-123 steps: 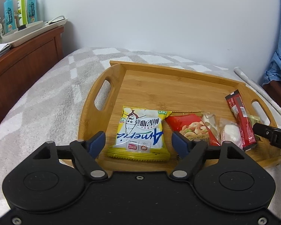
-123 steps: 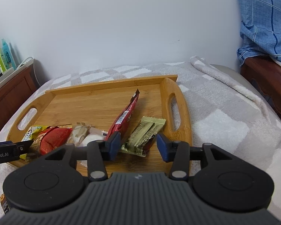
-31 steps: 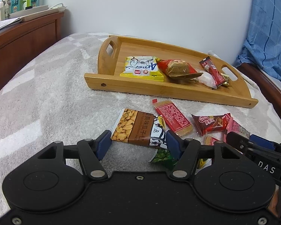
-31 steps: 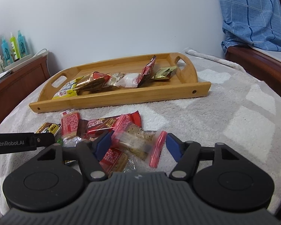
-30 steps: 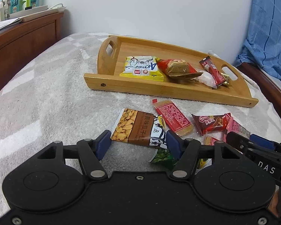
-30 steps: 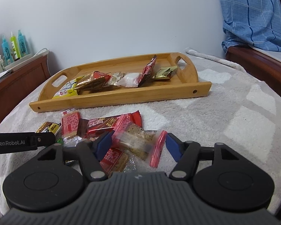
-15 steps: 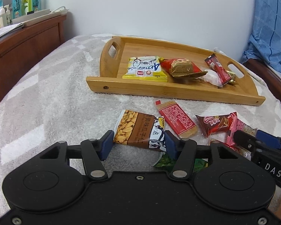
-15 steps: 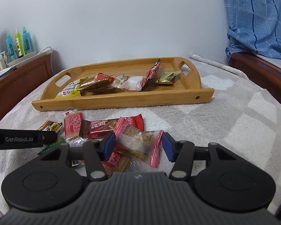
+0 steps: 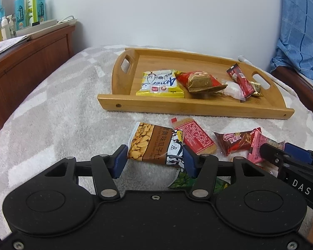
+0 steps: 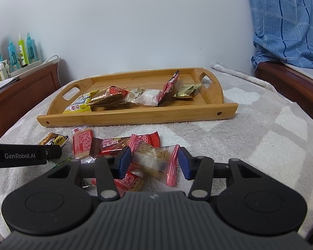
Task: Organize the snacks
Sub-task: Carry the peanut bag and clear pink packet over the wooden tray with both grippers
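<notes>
Grey blanket (image 9: 52, 125): left gripper (image 9: 154, 162) clamps peanut packet (image 9: 154, 143) (right gripper (image 10: 154, 162) brackets clear-wrapped biscuit (image 10: 154, 160), fingers apart).

The back half of the wooden tray (image 9: 200, 59) is bare wood with room to reach in. A row of snacks (image 10: 135, 95) fills its front. Its front wall (image 10: 135, 115) stands between that row and the loose packets (image 10: 114, 143) on the blanket (image 10: 260, 137).
</notes>
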Demonstrator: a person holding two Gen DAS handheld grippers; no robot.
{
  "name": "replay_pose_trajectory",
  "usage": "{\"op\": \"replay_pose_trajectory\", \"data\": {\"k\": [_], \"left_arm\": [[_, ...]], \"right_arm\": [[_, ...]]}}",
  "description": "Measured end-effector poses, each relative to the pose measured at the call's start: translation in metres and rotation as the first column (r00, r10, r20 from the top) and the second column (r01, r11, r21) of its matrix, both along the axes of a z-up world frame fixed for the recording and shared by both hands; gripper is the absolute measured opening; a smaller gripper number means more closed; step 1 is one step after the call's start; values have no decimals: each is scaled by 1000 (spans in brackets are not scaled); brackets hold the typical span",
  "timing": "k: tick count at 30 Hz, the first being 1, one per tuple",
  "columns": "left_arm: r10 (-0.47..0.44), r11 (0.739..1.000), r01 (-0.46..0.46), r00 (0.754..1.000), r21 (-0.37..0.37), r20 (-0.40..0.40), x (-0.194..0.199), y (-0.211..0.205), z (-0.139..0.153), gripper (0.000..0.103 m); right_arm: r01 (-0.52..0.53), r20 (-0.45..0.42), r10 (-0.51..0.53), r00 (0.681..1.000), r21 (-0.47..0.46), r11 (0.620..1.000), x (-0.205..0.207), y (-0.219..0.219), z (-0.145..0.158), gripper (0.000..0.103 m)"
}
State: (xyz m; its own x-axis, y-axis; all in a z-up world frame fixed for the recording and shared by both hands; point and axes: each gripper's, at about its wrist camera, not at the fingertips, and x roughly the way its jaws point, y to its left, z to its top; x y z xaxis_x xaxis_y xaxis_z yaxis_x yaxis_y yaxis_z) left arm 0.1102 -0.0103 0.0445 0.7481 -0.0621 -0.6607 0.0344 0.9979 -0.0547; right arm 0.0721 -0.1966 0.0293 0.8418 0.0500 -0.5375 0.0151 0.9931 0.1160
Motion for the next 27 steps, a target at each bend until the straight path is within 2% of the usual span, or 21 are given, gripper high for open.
{"op": "replay_pose_trajectory", "data": {"k": [11, 18, 27], "left_arm": [[-17, 1000, 17, 1000, 19, 20, 0, -3, 10, 53], [-18, 1000, 18, 1000, 22, 11, 2, -4, 9, 53], [-21, 1000, 21, 1000, 16, 8, 3, -5, 8, 53]], "right_arm": [[1, 25, -1, 1000, -7, 1000, 0, -4, 5, 45], [0, -16, 1, 1000, 41, 999, 5, -8, 1, 58], [-13, -46, 15, 999, 33, 999, 10, -3, -5, 63]]}}
